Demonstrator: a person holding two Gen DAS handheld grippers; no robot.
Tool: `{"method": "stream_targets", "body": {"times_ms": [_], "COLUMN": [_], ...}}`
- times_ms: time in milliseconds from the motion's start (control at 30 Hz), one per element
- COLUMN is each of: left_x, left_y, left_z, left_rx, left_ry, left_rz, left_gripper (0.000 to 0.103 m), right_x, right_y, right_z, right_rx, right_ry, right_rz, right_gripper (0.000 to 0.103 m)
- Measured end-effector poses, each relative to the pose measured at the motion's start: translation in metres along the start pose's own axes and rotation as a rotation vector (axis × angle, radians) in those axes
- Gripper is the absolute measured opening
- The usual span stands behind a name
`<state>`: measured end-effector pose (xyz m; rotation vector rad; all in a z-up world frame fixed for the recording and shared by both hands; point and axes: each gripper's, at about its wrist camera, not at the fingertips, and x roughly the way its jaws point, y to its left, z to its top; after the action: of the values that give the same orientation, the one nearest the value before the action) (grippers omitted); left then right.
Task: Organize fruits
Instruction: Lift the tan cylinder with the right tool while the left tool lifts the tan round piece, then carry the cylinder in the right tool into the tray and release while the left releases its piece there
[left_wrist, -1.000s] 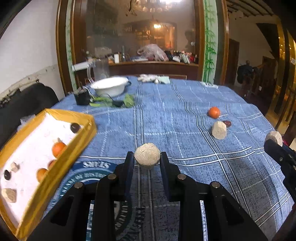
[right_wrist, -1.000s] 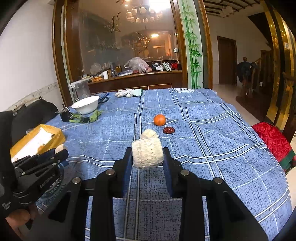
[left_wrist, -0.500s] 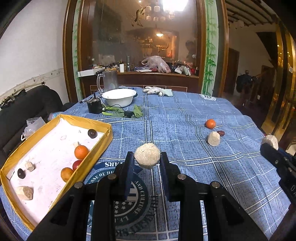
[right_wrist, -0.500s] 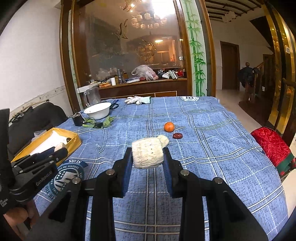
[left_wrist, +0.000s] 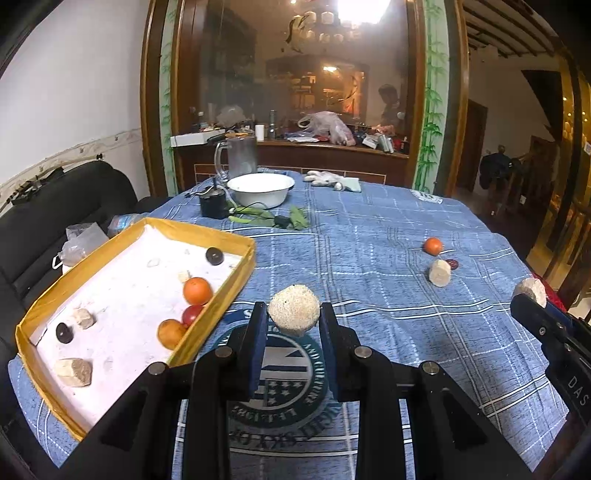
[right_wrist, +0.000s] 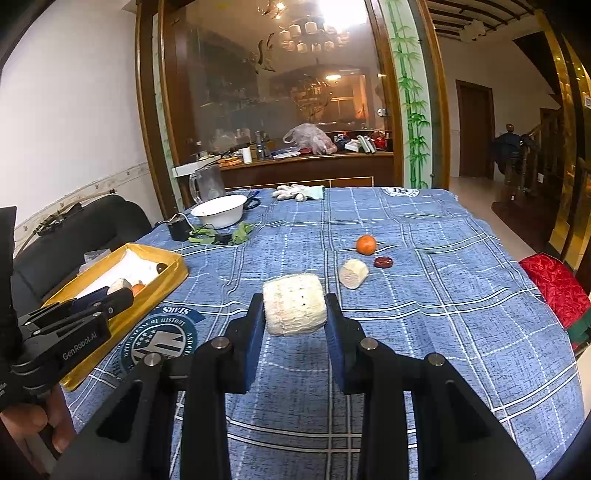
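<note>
My left gripper (left_wrist: 293, 325) is shut on a round pale fruit piece (left_wrist: 294, 309), held above the blue cloth just right of the yellow tray (left_wrist: 236, 280). That tray holds an orange (left_wrist: 197, 290), a red tomato (left_wrist: 191, 314), another orange fruit (left_wrist: 170, 332), dark round fruits and pale chunks. My right gripper (right_wrist: 294, 321) is shut on a pale cylindrical chunk (right_wrist: 294, 309) over the middle of the table. On the cloth beyond it lie an orange (right_wrist: 366, 244), a pale chunk (right_wrist: 353, 273) and a dark red fruit (right_wrist: 382, 261).
A white bowl (left_wrist: 260, 189), a glass mug (left_wrist: 240, 157), a black device with cable (left_wrist: 213, 205), green leaves (left_wrist: 295, 221) and white gloves (left_wrist: 332, 181) sit at the table's far side. A black sofa (left_wrist: 55, 206) flanks the left; a red cushion (right_wrist: 557, 288) lies right.
Both grippers have risen and pulled back with their pieces still held. In the left wrist view the tray now shows more fully, and the table looks further below.
</note>
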<state>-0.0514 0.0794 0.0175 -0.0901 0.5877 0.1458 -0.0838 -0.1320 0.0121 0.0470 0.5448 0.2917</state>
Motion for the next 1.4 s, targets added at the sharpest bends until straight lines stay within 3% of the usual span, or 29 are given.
{"method": "stream_targets", "body": {"times_ms": [567, 1167, 1400], "left_x": [0.006, 0.013, 0.022], "left_y": [0.037, 0.033, 0.011], "left_z": [-0.003, 0.006, 0.015], "left_rx": [-0.052, -0.020, 0.031], "left_ry": [0.047, 0.068, 0.080], "left_rz": [0.076, 0.025, -0.020], "left_gripper": [0.027, 0.027, 0.027], "right_x": [0.017, 0.015, 0.012], "right_y": [0.023, 0.010, -0.020], "right_z": [0.007, 0.026, 0.026], "right_rx": [-0.028, -0.020, 0.038], "right_ry": [0.019, -0.001, -0.007], "right_rz": [0.074, 0.010, -0.053], "right_gripper": [0.033, 0.033, 0.033]}}
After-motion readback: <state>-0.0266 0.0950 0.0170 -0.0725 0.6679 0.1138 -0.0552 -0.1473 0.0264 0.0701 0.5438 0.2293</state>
